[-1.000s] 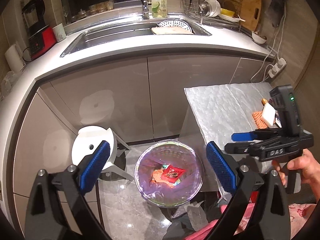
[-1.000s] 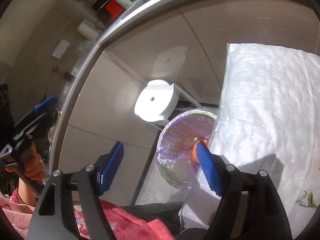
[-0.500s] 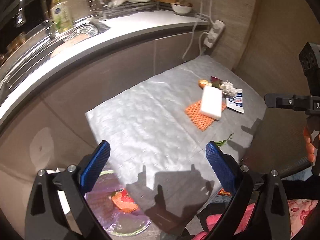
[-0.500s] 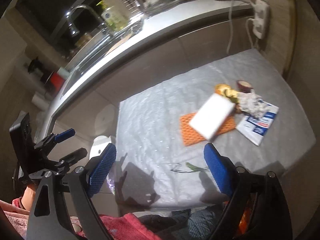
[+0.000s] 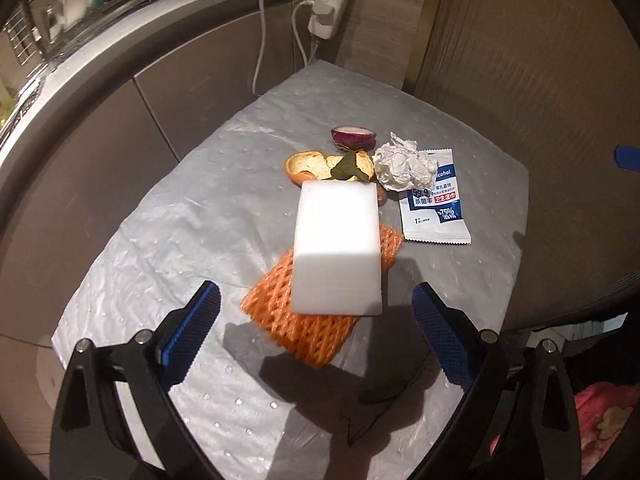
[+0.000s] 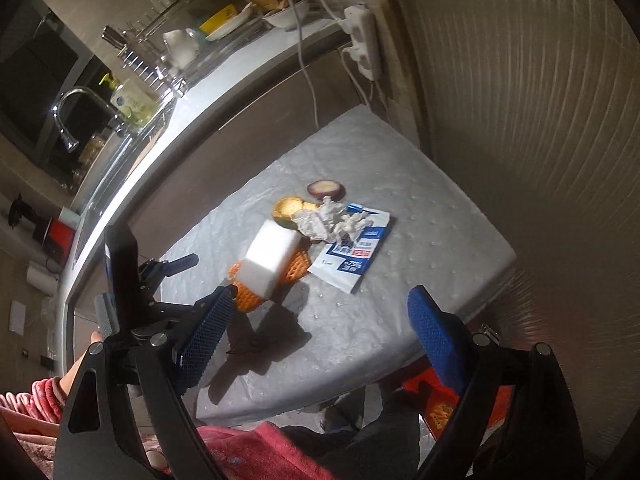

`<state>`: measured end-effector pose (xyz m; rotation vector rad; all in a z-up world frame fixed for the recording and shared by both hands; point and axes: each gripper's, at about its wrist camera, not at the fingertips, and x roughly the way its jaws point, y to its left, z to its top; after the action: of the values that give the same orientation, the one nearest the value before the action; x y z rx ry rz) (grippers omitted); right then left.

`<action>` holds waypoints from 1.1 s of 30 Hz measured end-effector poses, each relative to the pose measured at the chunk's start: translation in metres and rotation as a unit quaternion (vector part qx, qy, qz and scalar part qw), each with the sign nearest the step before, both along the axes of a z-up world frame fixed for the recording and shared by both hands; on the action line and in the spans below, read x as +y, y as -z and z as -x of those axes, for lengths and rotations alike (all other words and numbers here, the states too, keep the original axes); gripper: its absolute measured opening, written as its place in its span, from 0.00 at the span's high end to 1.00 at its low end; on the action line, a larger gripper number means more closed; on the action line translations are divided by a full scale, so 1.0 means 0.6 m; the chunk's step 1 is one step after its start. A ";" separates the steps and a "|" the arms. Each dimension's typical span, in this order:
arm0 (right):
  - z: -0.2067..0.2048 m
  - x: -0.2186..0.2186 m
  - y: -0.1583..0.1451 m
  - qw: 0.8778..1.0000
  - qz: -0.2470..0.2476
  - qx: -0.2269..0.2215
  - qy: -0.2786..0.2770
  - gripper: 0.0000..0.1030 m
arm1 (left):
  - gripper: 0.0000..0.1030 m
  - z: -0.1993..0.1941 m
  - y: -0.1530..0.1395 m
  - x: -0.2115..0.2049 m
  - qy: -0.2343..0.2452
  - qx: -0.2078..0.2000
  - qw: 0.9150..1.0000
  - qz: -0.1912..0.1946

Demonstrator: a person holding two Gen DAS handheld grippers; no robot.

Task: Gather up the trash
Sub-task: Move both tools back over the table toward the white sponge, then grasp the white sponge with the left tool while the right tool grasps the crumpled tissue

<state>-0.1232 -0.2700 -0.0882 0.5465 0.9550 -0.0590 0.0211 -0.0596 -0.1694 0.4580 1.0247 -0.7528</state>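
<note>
1. My worktop (image 5: 168,240) wears a grey plastic sheet, beside kitchen cabinets (image 5: 100,128).
2. Trash lies mid-sheet: white block (image 5: 336,248) on orange netting (image 5: 296,320), peel (image 5: 304,166), crumpled tissue (image 5: 404,162), wipe packet (image 5: 434,208).
3. Left hand-held gripper (image 5: 316,328) and right hand-held gripper (image 6: 320,328) both gape wide, empty.
4. A second ago I faced the bin; now the trash.

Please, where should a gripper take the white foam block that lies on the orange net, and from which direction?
Grip the white foam block across its two long sides, coming from above. It lies flat on the orange foam net with both long sides bare, while orange peel crowds its far end. The left gripper, open, already faces its near end.
</note>
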 end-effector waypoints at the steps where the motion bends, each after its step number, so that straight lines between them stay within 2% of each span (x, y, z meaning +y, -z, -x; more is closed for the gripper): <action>1: 0.001 -0.008 0.001 1.000 0.000 0.002 0.004 0.14 | 0.10 -0.004 0.010 -0.011 0.006 0.000 1.000 -0.009; 8: 0.002 -0.047 0.010 1.000 -0.002 0.007 0.020 0.14 | 0.11 -0.030 0.072 -0.060 0.014 0.016 0.998 -0.055; 9: 0.002 -0.049 0.011 1.000 -0.003 0.007 0.021 0.14 | 0.19 -0.033 0.074 -0.061 0.014 0.017 0.998 -0.057; 10: 0.002 -0.052 0.014 1.000 -0.006 0.007 0.022 0.14 | 0.35 -0.034 0.075 -0.062 0.014 0.018 0.998 -0.057; 11: 0.001 -0.054 0.018 1.000 -0.009 0.008 0.022 0.14 | 0.42 -0.036 0.077 -0.066 0.018 0.025 0.998 -0.058; 13: -0.002 -0.057 0.024 1.000 -0.013 0.009 0.022 0.14 | 0.42 -0.039 0.074 -0.066 0.017 0.033 0.998 -0.053; 16: -0.012 -0.054 0.033 1.000 -0.018 0.010 0.013 0.14 | 0.43 -0.037 0.062 -0.061 0.018 0.019 0.998 -0.052; 20: -0.045 -0.033 0.046 1.000 -0.004 0.011 -0.028 0.14 | 0.43 -0.038 0.022 -0.039 0.003 0.026 0.999 -0.024; 23: -0.085 0.001 0.063 0.996 0.031 0.012 -0.081 0.14 | 0.43 -0.030 -0.017 -0.015 -0.012 0.021 1.000 -0.001; 26: -0.131 0.050 0.085 0.984 0.094 0.010 -0.154 0.14 | 0.42 -0.015 -0.060 0.018 -0.033 0.008 0.999 0.017; 29: -0.176 0.097 0.112 0.963 0.157 0.014 -0.216 0.14 | 0.42 0.005 -0.097 0.050 -0.056 -0.004 0.998 0.033; 31: -0.202 0.112 0.132 0.956 0.170 0.022 -0.239 0.14 | 0.42 0.018 -0.118 0.073 -0.074 -0.010 0.996 0.040; 33: -0.227 0.113 0.150 0.955 0.172 0.036 -0.240 0.14 | 0.42 0.028 -0.132 0.095 -0.094 -0.018 0.994 0.044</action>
<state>0.0131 -0.2020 -0.1784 -0.0189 1.0986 0.1910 0.0045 -0.0026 -0.0902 0.2931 0.9821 -0.6174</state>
